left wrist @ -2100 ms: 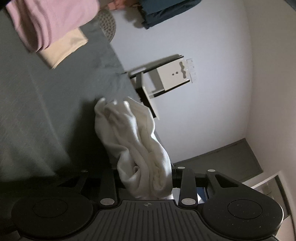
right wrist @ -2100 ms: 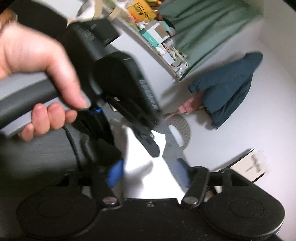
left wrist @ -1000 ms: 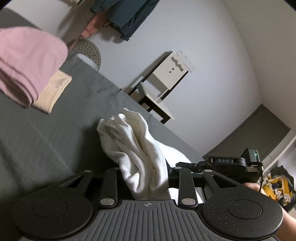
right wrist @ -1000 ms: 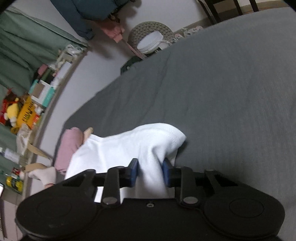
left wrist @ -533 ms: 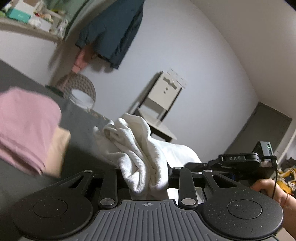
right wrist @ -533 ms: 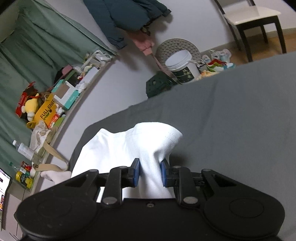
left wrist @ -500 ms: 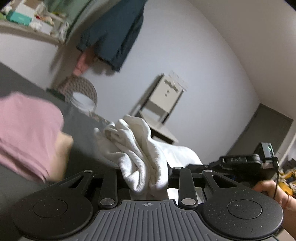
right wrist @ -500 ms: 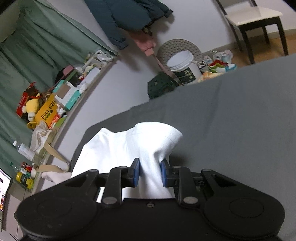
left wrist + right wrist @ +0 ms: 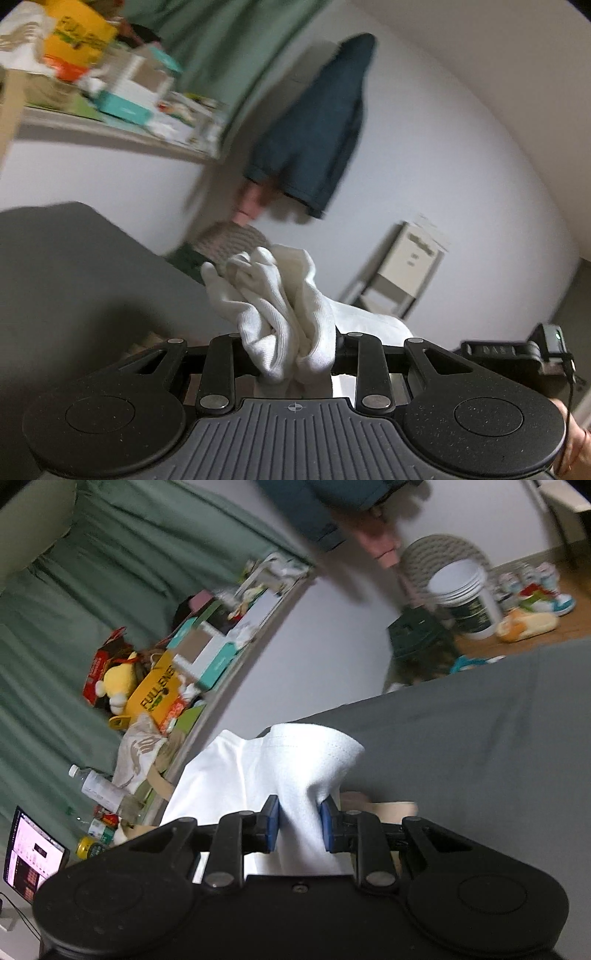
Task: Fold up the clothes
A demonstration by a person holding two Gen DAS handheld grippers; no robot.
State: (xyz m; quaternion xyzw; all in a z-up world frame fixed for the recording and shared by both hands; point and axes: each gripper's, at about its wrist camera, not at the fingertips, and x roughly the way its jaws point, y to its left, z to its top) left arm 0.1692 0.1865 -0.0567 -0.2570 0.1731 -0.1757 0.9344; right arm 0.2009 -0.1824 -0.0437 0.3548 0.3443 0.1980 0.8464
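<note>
White garment (image 9: 288, 314) is held off the grey bed (image 9: 74, 266) by both tools at once, one bunch of cloth in each. Left gripper (image 9: 295, 354): jaws narrowed onto a thick, ribbed wad of the cloth, which bulges forward and upward out of the jaws. Right gripper (image 9: 299, 827): blue pads (image 9: 272, 823) pressed onto a smoother, hemmed fold of the same garment (image 9: 295, 775), which rises in a rounded hump ahead of the jaws and spreads away to the left of that view. In the left wrist view the right-hand tool appears at the far right edge, level with the left one and well apart from it, with a strip of white cloth running from the left jaws toward it. The garment's long axis therefore appears to lie side to side between the two tools, not along either tool's fingers. Neither hand is nearer; each already holds its own end. Judgement: the garment is lifted and partly stretched, not yet laid flat, so folding has barely begun. The coming move depends on keeping the two grips apart along that side-to-side line while lowering the cloth onto the bed surface (image 9: 480, 738) ahead. Risk: the thick wad in the left jaws may keep that end bunched when laid down.
</note>
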